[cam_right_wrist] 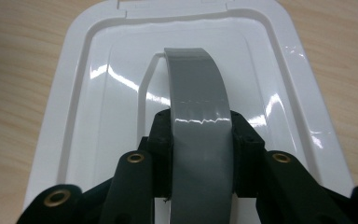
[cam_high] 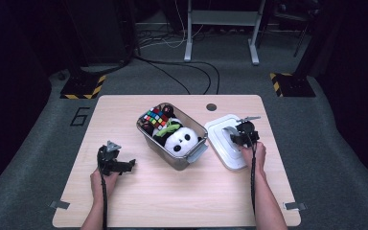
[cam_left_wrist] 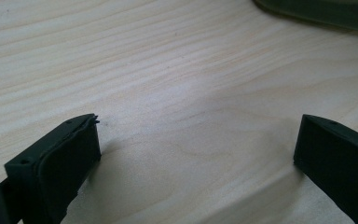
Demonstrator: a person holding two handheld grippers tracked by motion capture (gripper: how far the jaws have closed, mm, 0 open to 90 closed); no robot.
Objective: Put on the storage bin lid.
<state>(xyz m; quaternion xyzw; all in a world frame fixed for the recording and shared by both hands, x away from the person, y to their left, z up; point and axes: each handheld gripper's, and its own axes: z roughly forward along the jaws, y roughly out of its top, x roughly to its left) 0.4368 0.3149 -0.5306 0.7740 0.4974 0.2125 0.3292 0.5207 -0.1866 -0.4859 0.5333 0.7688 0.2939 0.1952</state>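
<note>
White lid (cam_high: 226, 140) with a grey handle (cam_high: 231, 132) lies flat on the table (cam_high: 124, 201), and in the high view your right gripper (cam_high: 238, 135) sits right on top of it, over the handle. Just left of that gripper is the clear bin (cam_high: 195, 153), touching or almost touching the lid's edge; I can't tell which. Bin holds a panda plush (cam_high: 181, 141), a colour cube (cam_high: 156, 118) and a green item (cam_high: 168, 128). Your left gripper (cam_high: 124, 166) is on the other side of the bin, well apart from the lid, low over bare wood, jaws pointing toward the bin.

Left gripper view: your left jaws stand wide apart, nothing between them, just wood grain underneath. A dark edge of the bin (cam_left_wrist: 326, 11) shows ahead and to one side, near the top corner.

Right gripper view: your right gripper (cam_right_wrist: 200, 154) is clenched on the grey handle (cam_right_wrist: 198, 121). Both pads press its two sides, with the strap arching up between them and away from you. Lid (cam_right_wrist: 98, 107) lies directly below and ahead of the jaws, glossy, wood visible on both sides of it.
</note>
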